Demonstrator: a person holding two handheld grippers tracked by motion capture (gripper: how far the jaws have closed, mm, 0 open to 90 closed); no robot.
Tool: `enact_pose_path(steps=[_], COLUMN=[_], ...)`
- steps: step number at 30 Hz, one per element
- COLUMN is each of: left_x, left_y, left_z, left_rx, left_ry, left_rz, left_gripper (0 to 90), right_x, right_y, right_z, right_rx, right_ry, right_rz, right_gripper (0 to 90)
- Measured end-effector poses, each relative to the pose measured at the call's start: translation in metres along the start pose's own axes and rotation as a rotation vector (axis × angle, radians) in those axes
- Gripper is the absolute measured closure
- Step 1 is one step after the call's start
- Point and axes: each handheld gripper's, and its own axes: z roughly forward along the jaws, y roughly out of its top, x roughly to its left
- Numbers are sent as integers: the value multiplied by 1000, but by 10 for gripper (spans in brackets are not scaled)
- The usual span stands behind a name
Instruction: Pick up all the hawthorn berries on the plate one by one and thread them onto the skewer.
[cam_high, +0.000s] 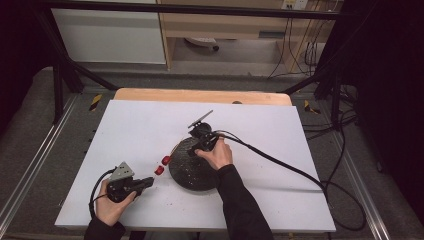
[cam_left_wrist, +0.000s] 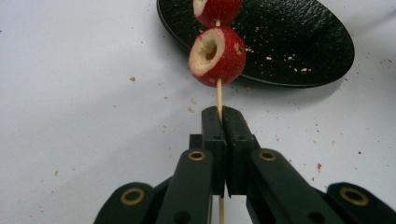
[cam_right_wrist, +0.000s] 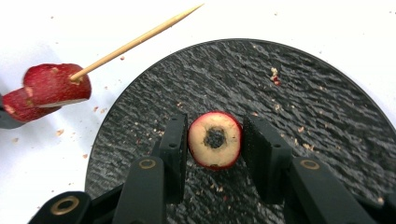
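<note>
On the white table (cam_high: 150, 125), as I see it from my remote station:

Left gripper (cam_left_wrist: 219, 116): clenched on the wooden skewer (cam_left_wrist: 219, 95); jaws pressed together around the stick, which runs out past the tips toward the plate.

Skewer load: two red fruit pieces threaded on. The nearer fruit piece (cam_left_wrist: 217, 56) has a hollowed pale face; the farther fruit piece (cam_left_wrist: 216, 10) sits just past it, over the plate's edge.

Right gripper (cam_right_wrist: 215, 140): grasping a third, round fruit slice (cam_right_wrist: 215, 139), red-skinned with pale flesh and a dark centre, both pads touching its sides.

Black plate (cam_right_wrist: 299, 98): round, textured, crumb-strewn; sits mid-table beneath the right gripper.

Skewer tip (cam_right_wrist: 187, 11): bare and pointed, seen in the right gripper view slanting above the plate's far rim.

Table surface: scattered with small red and brown crumbs near the plate.
</note>
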Motion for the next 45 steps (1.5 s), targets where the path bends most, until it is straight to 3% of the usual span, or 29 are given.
enact_pose_path(steps=[11,20,34,45], left_x=[-4,-7,-19,-30], left_y=[1,2,7,16], left_z=[2,3,11,16], left_rx=[2,4,8,-15], left_ry=[-4,-9,-21,-29], left_rz=[7,15,36,39], left_gripper=[883,883,883,883], right_x=[-7,-15,-24,-28], right_y=[-23,-48,-91,-106], right_z=[-19,-31,-43,-57], right_rx=[-65,-157,-375,-542], right_ry=[15,33,74,90], right_rz=[21,49,139,192], right_gripper=[623,623,623,623])
